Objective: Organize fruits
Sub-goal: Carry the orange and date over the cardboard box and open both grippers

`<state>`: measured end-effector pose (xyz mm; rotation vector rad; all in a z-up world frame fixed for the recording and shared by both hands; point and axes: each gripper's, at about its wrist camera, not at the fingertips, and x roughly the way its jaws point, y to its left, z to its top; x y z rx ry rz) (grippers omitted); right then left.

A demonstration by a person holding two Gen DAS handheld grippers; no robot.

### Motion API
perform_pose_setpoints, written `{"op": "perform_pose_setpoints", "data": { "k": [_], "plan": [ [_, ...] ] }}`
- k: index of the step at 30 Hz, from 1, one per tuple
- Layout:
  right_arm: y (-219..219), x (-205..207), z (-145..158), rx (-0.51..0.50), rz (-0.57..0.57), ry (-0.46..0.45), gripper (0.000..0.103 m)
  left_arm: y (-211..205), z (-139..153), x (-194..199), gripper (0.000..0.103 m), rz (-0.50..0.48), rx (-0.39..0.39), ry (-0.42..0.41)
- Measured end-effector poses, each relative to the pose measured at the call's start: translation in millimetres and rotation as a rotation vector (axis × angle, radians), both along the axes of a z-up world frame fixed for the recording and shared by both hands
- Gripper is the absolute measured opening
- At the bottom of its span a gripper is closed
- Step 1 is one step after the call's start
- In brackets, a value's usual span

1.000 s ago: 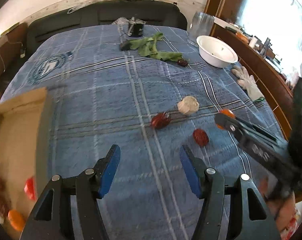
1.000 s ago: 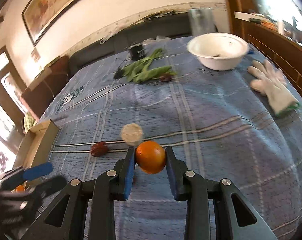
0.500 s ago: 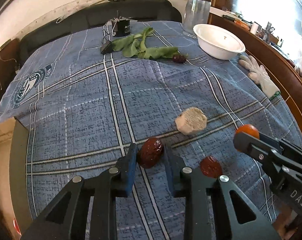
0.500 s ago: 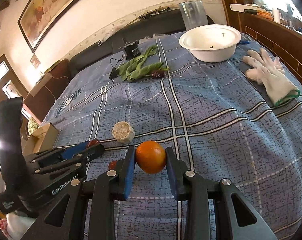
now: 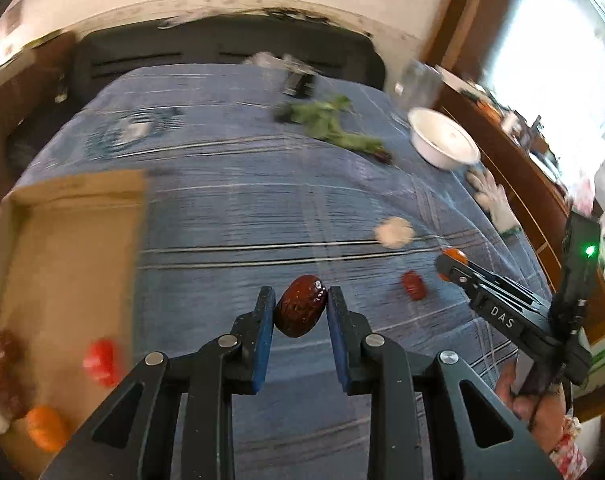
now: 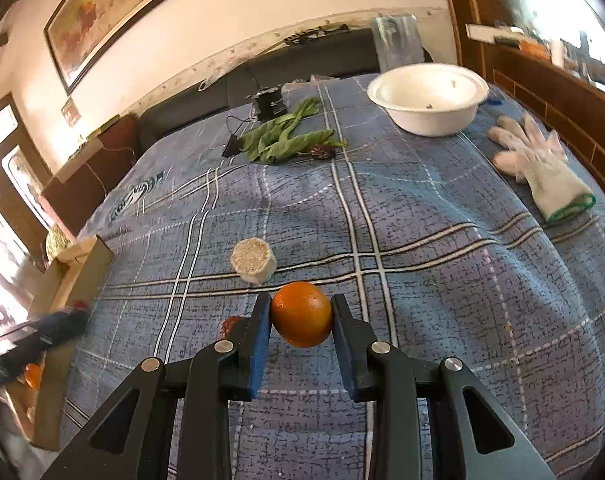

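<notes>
My left gripper [image 5: 298,312] is shut on a dark red date [image 5: 301,311] and holds it above the blue checked cloth, right of the cardboard box [image 5: 70,248]. The box holds a red fruit [image 5: 100,362], an orange one [image 5: 46,428] and others. My right gripper [image 6: 301,316] is shut on an orange [image 6: 301,314] and holds it above the cloth; it also shows in the left wrist view [image 5: 456,264]. A second red date [image 5: 413,285] lies on the cloth, partly hidden behind my finger in the right wrist view [image 6: 231,324]. A beige round piece [image 6: 253,260] lies beyond it.
A white bowl [image 6: 428,98], green leaves [image 6: 286,136], a small dark fruit [image 6: 322,151], a black device [image 6: 268,104] and a clear jar [image 6: 396,42] stand at the far end. A white glove [image 6: 542,164] lies at the right by the wooden ledge [image 6: 550,92].
My left gripper closed on the dark red date, lifted it and swung left towards the box. My right gripper has kept hold of the orange, nearly still.
</notes>
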<state>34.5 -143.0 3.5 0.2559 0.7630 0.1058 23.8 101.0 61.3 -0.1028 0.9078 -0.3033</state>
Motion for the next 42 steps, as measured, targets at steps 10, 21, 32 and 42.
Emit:
{"op": "perform_pose_setpoints", "data": {
  "k": [10, 21, 32, 42],
  "plan": [
    [82.9, -10.0, 33.6, -0.022, 0.177, -0.014, 0.033, 129.6, 8.2, 4.1, 0.025, 0.236, 0.089, 0.004],
    [234.5, 1.5, 44.2, 0.007, 0.495, 0.043, 0.033, 202.6, -17.2, 32.3, 0.025, 0.347, 0.031, 0.104],
    [327.5, 10.5, 9.2, -0.145, 0.642, 0.088, 0.034, 221.5, -34.7, 43.3, 0.025, 0.369, -0.026, 0.162],
    [332.1, 13.3, 7.2, -0.146, 0.640, 0.077, 0.040, 231.8, -20.7, 27.4, 0.045, 0.408, -0.088, 0.124]
  ]
}}
